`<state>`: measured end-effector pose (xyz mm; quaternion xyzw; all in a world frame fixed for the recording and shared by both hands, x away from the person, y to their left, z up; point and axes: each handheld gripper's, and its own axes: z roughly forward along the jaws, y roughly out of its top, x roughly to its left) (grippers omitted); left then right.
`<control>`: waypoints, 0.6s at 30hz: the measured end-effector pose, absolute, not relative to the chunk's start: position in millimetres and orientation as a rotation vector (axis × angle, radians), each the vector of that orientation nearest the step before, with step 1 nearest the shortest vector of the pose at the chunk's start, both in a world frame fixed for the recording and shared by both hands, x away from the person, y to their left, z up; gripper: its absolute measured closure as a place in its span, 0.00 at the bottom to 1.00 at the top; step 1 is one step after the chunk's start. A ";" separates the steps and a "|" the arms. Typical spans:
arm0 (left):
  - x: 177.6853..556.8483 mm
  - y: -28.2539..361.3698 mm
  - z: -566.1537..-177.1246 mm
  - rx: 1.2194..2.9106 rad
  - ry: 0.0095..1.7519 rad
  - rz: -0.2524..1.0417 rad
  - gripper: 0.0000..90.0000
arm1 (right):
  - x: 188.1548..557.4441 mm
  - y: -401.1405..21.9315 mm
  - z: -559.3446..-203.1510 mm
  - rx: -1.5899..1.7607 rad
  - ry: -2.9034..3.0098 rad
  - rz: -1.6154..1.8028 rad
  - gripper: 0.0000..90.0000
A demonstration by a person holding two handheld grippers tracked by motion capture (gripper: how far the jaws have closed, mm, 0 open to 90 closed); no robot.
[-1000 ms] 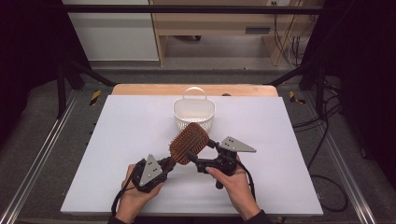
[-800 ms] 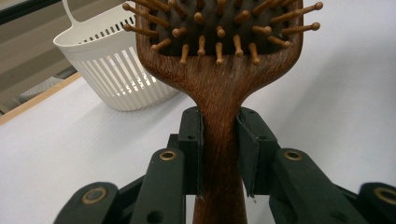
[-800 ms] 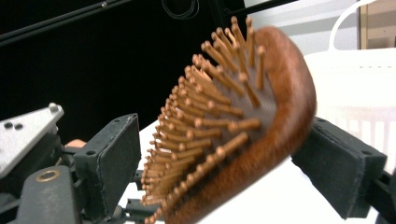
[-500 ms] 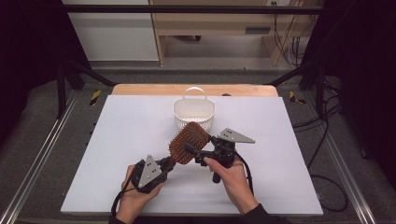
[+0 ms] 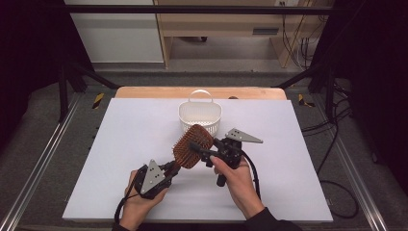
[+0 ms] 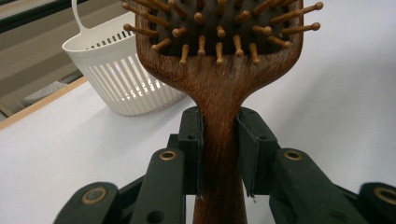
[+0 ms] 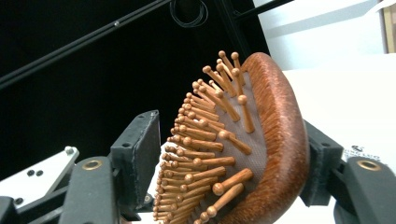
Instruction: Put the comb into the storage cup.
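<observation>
Nearest to the person, the left gripper (image 5: 169, 169) rests low over the white table (image 5: 120, 144), held in the left hand (image 5: 139, 202). Its jaws are pressed on the handle of the wooden hairbrush (image 5: 192, 146) — in the left gripper view the two black pads squeeze the brown handle (image 6: 219, 154) from both sides, just under the head. The brush stands tilted up and away from this gripper, off the table surface.

A little farther, the right gripper (image 5: 196, 148) comes from the right side, held in the right hand (image 5: 240, 185). Its jaws have just been closing, and the head of the hairbrush (image 7: 243, 154) is between them. In the right gripper view one pad lies against the smooth wooden back, while the other pad stands beside the bristle tips with a small gap — so it does not pinch the brush yet.

Behind the brush, near the far edge of the table, stands a white slotted basket (image 5: 200, 115) with a handle, upright, just beyond the brush head and apart from it.
</observation>
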<state>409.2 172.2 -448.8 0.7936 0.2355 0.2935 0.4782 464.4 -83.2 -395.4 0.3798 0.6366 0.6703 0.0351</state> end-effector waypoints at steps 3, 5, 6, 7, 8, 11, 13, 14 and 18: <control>409.2 173.4 -448.5 1.934 0.577 0.719 0.80 | 465.3 -81.5 -395.3 1.184 1.949 2.067 0.41; 409.1 173.9 -448.2 1.930 0.578 0.721 0.80 | 465.9 -80.9 -395.2 1.185 1.951 2.074 0.42; 409.2 174.1 -448.3 1.928 0.579 0.722 0.80 | 465.9 -80.4 -394.8 1.187 1.951 2.075 0.42; 409.3 174.3 -448.3 1.928 0.581 0.720 0.80 | 466.0 -80.0 -394.6 1.188 1.949 2.077 0.43; 409.4 174.6 -448.4 1.927 0.583 0.721 0.80 | 466.5 -78.7 -394.7 1.207 1.941 2.084 0.45; 409.7 175.7 -448.5 1.925 0.591 0.723 0.80 | 467.5 -77.8 -394.9 1.216 1.938 2.091 0.47; 410.0 176.8 -448.4 1.926 0.593 0.725 0.80 | 467.9 -77.1 -394.7 1.229 1.933 2.106 0.50; 410.1 177.2 -448.4 1.923 0.596 0.724 0.80 | 468.0 -76.8 -394.5 1.235 1.932 2.110 0.51; 410.8 177.3 -449.0 1.909 0.606 0.712 0.80 | 467.0 -75.2 -391.5 1.249 1.923 2.130 0.56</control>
